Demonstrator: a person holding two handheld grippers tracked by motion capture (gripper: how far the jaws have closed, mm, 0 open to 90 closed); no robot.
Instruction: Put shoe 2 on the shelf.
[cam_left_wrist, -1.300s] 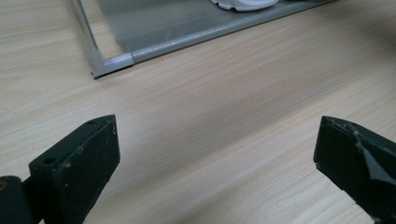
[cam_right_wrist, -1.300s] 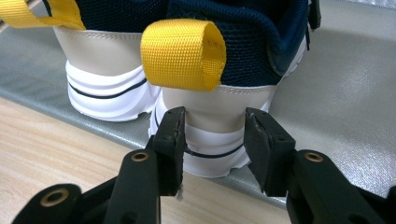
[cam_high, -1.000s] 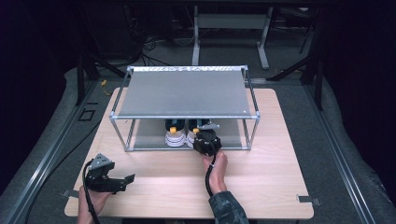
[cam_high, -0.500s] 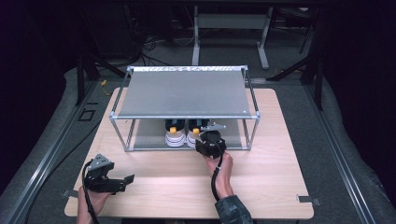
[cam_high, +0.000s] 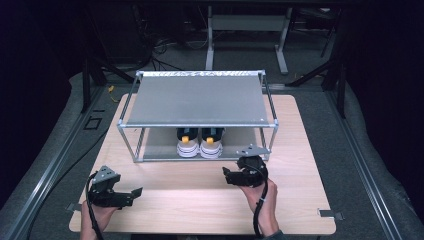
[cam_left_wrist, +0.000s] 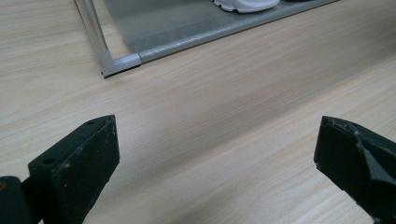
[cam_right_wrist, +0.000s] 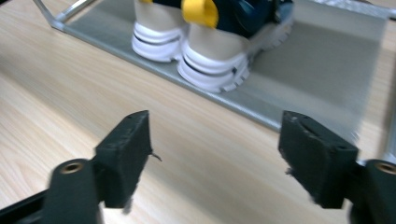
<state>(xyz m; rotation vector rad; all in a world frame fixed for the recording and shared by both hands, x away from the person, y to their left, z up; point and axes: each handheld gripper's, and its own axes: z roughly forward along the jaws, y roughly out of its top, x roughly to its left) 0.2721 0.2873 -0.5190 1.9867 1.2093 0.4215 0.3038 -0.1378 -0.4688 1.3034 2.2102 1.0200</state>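
A pair of dark blue shoes (cam_high: 199, 144) with white soles and yellow heel tabs stands side by side on the lower shelf of a grey metal rack (cam_high: 197, 102), heels toward me. My right gripper (cam_high: 229, 176) hovers over the wooden table in front of the rack, a short way back from the shoes. Its jaws have just been opening, and nothing is between them. In the right gripper view the shoes (cam_right_wrist: 205, 51) stand ahead of the open gripper (cam_right_wrist: 215, 154). My left gripper (cam_high: 132, 192) rests open near the table's front left; in its own view the gripper (cam_left_wrist: 215, 154) holds nothing.
The rack takes up the far half of the wooden table (cam_high: 300, 200). Its front left corner post (cam_left_wrist: 121, 60) stands ahead of the left gripper. Bare tabletop lies between the two grippers. Dark floor, cables and metal frames surround the table.
My right gripper has pulled back from the shoes at the rack's front, toward me and to the right, and its jaws have opened. The left gripper has stayed put.
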